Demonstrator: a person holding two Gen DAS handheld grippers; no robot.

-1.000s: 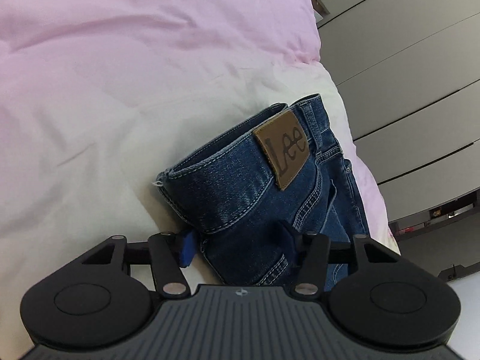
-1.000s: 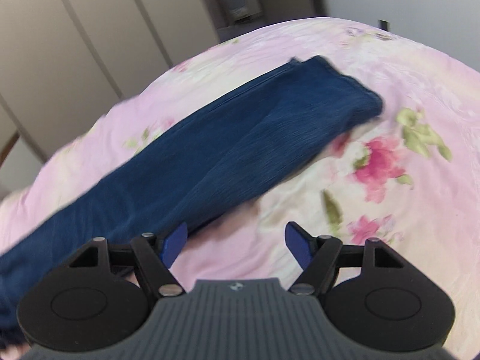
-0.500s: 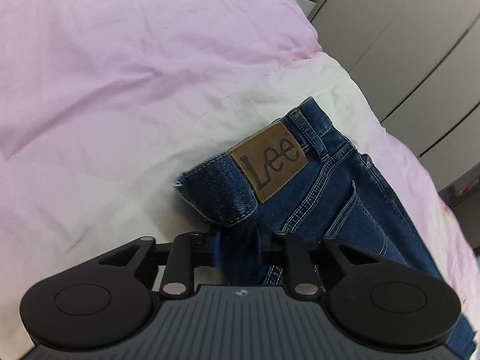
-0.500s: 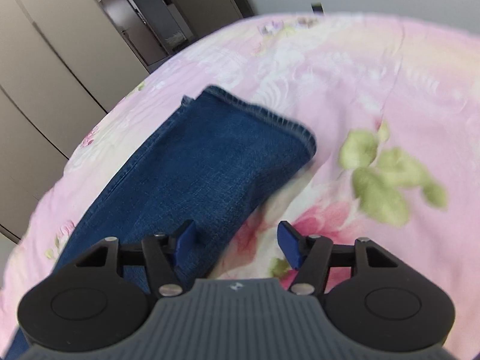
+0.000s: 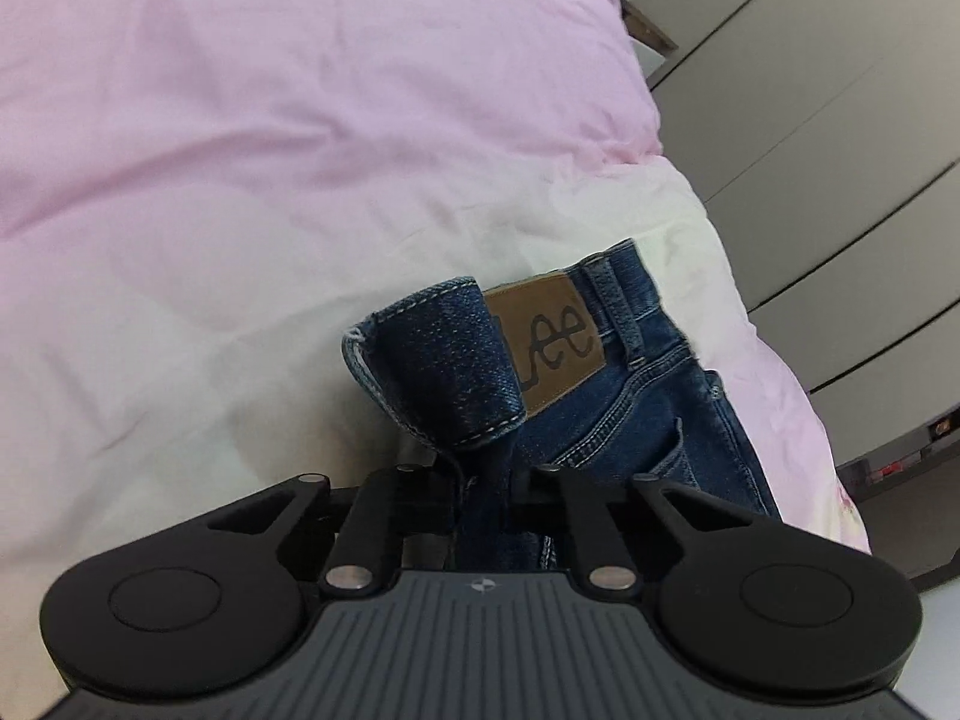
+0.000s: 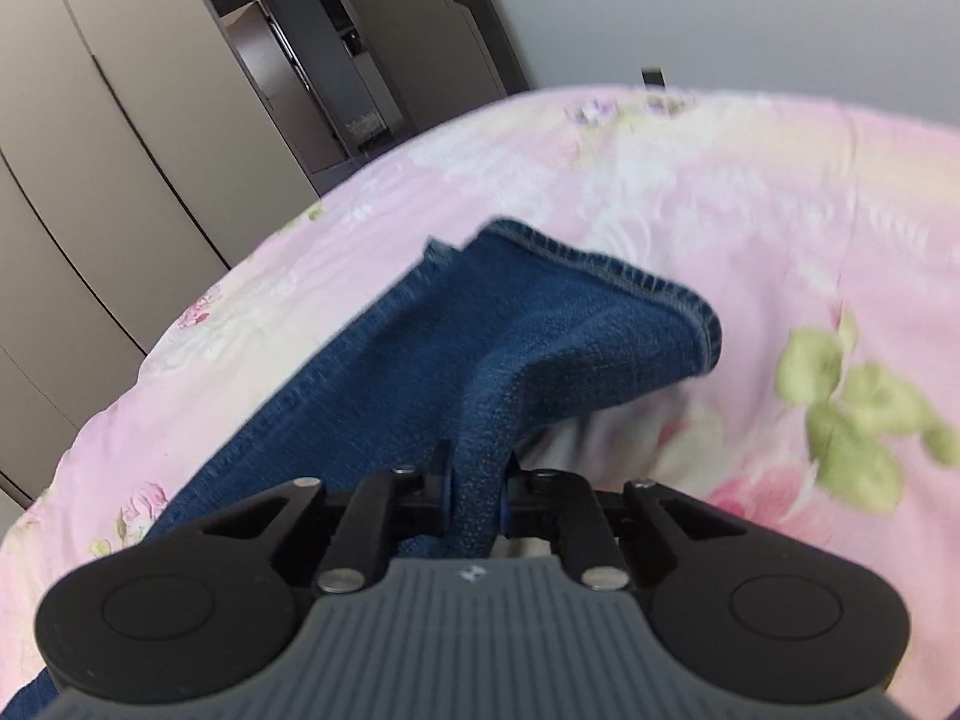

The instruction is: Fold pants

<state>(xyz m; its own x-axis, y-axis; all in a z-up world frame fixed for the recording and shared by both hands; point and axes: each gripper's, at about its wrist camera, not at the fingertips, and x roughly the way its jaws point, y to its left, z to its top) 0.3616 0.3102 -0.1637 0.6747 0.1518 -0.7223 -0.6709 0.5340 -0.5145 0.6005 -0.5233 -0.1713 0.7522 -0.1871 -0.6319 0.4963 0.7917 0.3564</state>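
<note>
Blue denim pants lie on a bed. In the left wrist view the waistband (image 5: 444, 360) with a brown Lee patch (image 5: 552, 342) stands lifted, and my left gripper (image 5: 483, 480) is shut on the waistband fabric. In the right wrist view the leg end (image 6: 588, 336) with its stitched hem is raised off the cover, and my right gripper (image 6: 477, 483) is shut on the leg fabric near the hem. The rest of the leg runs back to the lower left.
The bed has a pink and cream cover (image 5: 240, 180), floral at the leg end (image 6: 840, 396). Beige wardrobe doors (image 6: 90, 150) stand beyond the bed's edge. A dark doorway (image 6: 336, 60) is farther back.
Both grippers have closed: the left on the waistband, the right on the leg near the hem. Both ends of the pants are now lifted off the cover.
</note>
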